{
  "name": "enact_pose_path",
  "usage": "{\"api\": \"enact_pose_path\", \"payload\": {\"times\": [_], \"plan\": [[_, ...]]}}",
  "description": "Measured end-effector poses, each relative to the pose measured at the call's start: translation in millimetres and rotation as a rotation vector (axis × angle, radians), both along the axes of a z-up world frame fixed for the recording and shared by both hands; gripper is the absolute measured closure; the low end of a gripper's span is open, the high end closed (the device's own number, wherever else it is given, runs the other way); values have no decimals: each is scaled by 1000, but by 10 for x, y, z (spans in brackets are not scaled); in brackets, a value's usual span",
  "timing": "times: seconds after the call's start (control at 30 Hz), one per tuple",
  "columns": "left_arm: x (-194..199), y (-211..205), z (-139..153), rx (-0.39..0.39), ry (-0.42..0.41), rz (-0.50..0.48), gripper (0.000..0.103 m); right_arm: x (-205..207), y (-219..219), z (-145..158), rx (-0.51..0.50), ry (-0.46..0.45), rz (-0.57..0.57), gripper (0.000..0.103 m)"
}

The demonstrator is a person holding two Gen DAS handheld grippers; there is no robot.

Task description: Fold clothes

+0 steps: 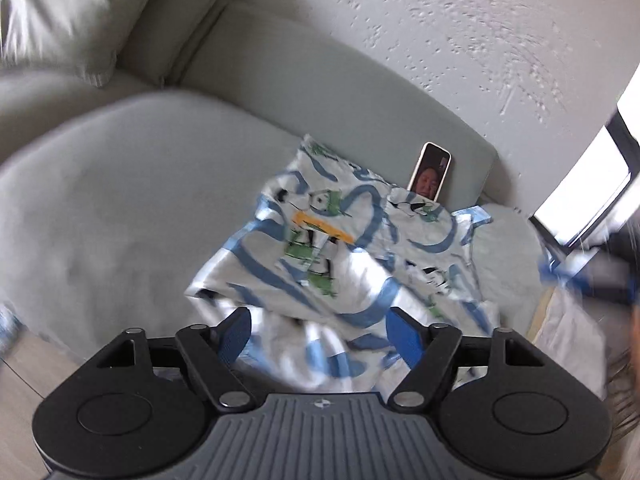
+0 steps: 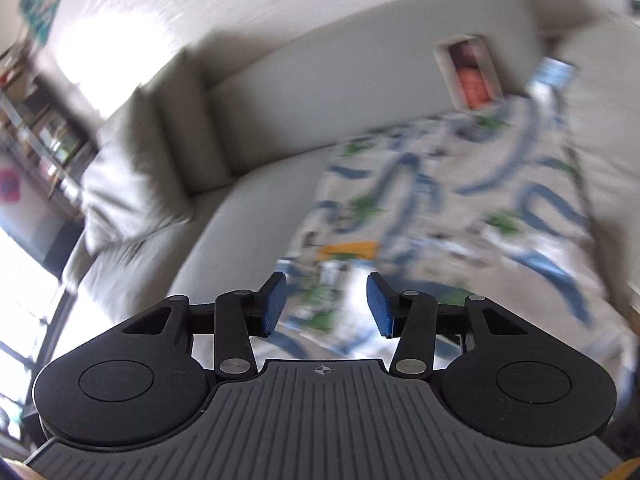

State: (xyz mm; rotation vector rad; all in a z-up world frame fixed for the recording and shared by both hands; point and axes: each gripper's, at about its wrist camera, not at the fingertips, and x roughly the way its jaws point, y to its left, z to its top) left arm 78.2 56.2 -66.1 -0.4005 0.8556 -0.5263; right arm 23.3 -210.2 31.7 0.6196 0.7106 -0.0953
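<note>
Left gripper (image 1: 320, 330) is seen partly open, printed garment (image 1: 340, 248) bunched between its pads, grip unclear. Right gripper (image 2: 326, 306) is held apart above the blurred cloth on the sofa (image 1: 120, 200). A phone (image 1: 430, 172) is half hidden behind.

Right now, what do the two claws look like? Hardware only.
Both match: the left claw and right claw have blue textured pads on black linkage arms with silver pivot pins. Behind sit two black rounded housings with disc-shaped caps, flanking a grey ribbed centre plate bearing a small crosshair mark. No cables or sleeves visible.
</note>
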Motion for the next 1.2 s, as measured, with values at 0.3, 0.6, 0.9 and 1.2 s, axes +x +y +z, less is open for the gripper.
{"api": "enact_pose_path", "payload": {"times": [0.3, 0.6, 0.9, 1.2], "plan": [[671, -297, -436, -85, 210, 262, 75, -1040, -613, -901, 298, 78, -173, 54], [837, -518, -654, -77, 296, 347, 74, -999, -744, -1028, 326, 82, -180, 54], [948, -524, -826, -91, 344, 394, 70, -944, -815, -1157, 343, 95, -192, 54], [1010, -594, -845, -86, 354, 434, 90, -947, -844, -1267, 363, 106, -210, 54]]}}
